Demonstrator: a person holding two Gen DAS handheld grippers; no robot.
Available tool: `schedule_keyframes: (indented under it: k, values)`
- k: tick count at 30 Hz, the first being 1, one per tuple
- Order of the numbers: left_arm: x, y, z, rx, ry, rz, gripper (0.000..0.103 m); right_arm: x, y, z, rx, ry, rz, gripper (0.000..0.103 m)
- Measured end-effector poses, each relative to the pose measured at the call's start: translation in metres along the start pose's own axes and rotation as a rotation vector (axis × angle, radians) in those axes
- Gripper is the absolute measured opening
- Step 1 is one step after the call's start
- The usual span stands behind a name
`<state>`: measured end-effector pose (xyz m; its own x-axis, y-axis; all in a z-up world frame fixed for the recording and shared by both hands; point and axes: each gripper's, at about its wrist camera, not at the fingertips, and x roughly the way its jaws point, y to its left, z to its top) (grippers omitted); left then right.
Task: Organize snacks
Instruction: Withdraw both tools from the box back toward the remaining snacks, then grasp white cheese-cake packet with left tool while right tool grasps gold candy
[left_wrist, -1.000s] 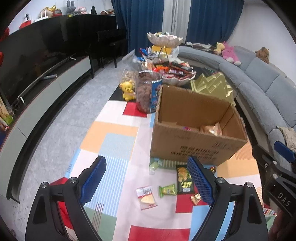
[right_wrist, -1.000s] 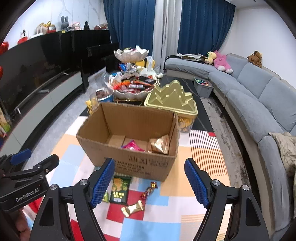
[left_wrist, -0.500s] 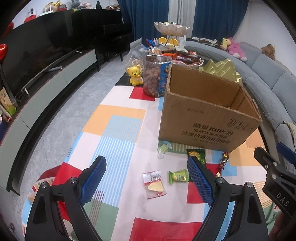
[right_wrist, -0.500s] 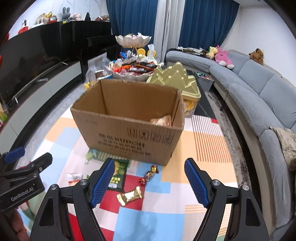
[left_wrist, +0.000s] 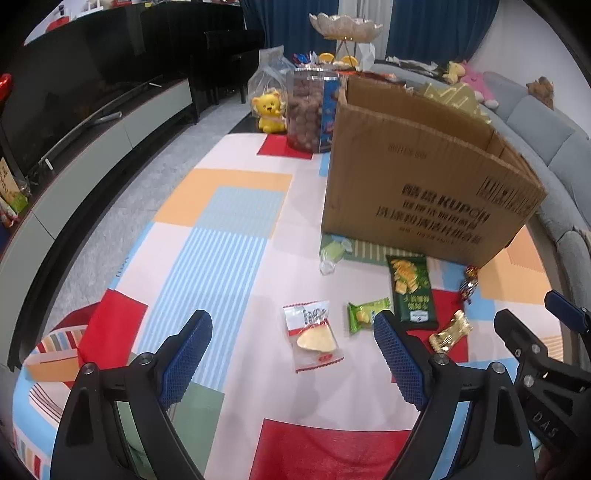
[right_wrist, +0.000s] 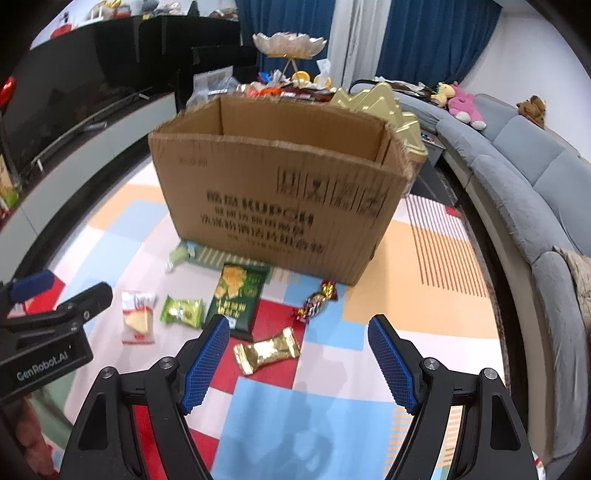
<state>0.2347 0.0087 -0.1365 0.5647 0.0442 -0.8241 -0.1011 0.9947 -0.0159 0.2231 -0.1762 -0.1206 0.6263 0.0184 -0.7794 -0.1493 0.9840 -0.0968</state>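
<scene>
An open cardboard box (left_wrist: 424, 177) (right_wrist: 280, 195) stands on a patchwork mat. Loose snacks lie in front of it: a red-and-white cracker packet (left_wrist: 314, 334) (right_wrist: 137, 317), a light green packet (left_wrist: 365, 314) (right_wrist: 181, 312), a dark green bag (left_wrist: 412, 291) (right_wrist: 238, 295), a gold-wrapped bar (left_wrist: 450, 330) (right_wrist: 266, 349), a red-and-gold candy (left_wrist: 468, 283) (right_wrist: 317, 300) and a pale green candy (left_wrist: 331, 254) (right_wrist: 179, 254). My left gripper (left_wrist: 291, 354) is open and empty, low over the cracker packet. My right gripper (right_wrist: 297, 360) is open and empty, just above the gold bar.
Behind the box stand a clear jar of brown balls (left_wrist: 308, 110), a yellow bear figure (left_wrist: 269, 112), a gold tin (right_wrist: 391, 107) and a tiered snack stand (right_wrist: 290, 42). A grey sofa (right_wrist: 524, 177) curves along the right. A dark TV cabinet (left_wrist: 92, 122) runs on the left.
Both grippers have dropped lower and come closer to the mat. The box inside is no longer visible and the loose snacks now sit between the fingers. Both jaws stayed open.
</scene>
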Motion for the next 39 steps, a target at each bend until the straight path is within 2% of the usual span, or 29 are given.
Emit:
schedule_keyframes:
  k: [7,9,17,26,36,39]
  values:
    - [0.019,-0.005,-0.009,0.001,0.022,0.001,0.090,0.017,0.002,-0.014,-0.013,0.011,0.027,0.079]
    - [0.024,-0.006,-0.012,0.000,0.028,-0.002,0.090,0.022,0.001,-0.017,-0.006,0.015,0.042,0.084]
    - [0.043,-0.010,-0.023,-0.009,0.060,0.009,0.090,0.038,0.004,-0.029,-0.041,0.019,0.067,0.084]
    - [0.057,-0.011,-0.030,-0.027,0.081,0.027,0.090,0.051,0.016,-0.033,-0.169,-0.011,0.099,0.084]
    - [0.063,-0.011,-0.033,-0.046,0.091,0.021,0.088,0.065,0.009,-0.034,-0.140,0.006,0.140,0.084]
    - [0.065,-0.012,-0.034,-0.045,0.091,0.021,0.083,0.069,0.009,-0.035,-0.140,0.009,0.147,0.084]
